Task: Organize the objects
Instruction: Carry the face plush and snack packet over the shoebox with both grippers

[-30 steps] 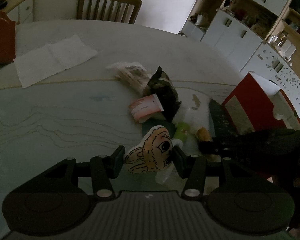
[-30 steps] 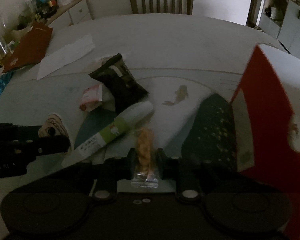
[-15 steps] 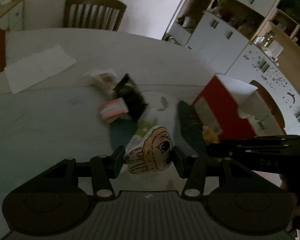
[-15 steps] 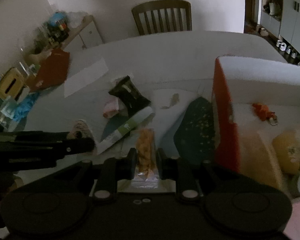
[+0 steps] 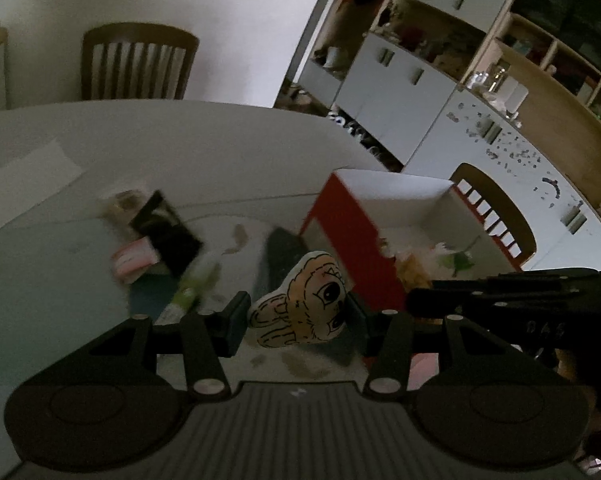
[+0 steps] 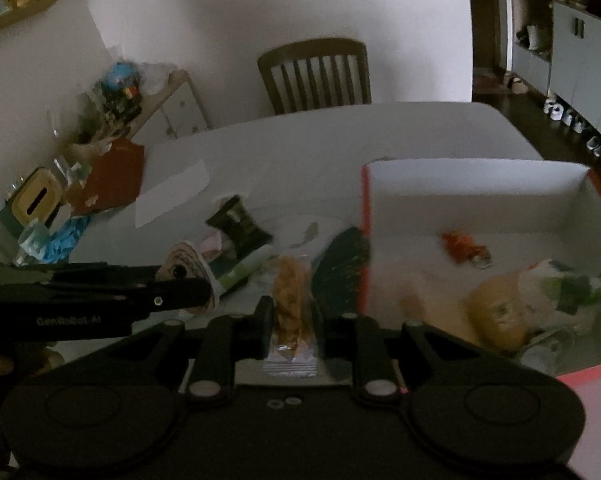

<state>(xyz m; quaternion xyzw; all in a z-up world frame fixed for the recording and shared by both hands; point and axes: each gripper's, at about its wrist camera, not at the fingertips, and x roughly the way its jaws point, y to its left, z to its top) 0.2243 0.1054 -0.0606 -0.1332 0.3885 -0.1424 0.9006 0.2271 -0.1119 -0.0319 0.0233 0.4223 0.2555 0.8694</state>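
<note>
My left gripper [image 5: 298,320] is shut on a flat cartoon rabbit toy [image 5: 304,304] and holds it above the table, left of the red box [image 5: 352,240]. My right gripper [image 6: 292,316] is shut on a clear-wrapped orange snack bar [image 6: 290,296] and holds it above the table, just left of the red box's wall [image 6: 364,240]. The box is white inside and holds a plush toy [image 6: 496,312], an orange keychain [image 6: 460,246] and other items. A black packet [image 6: 240,224], a pink packet [image 5: 134,260] and a green-white tube [image 6: 244,268] lie on the table.
A white paper sheet [image 6: 172,192] and a brown-red folder [image 6: 112,176] lie further back on the white table [image 6: 300,140]. A wooden chair [image 6: 316,76] stands behind it. A second chair [image 5: 496,212] stands past the box. White cabinets [image 5: 400,92] line the right.
Both grippers have risen and moved right toward the red box, each holding its item. The box's inside has come into view in both cameras.
</note>
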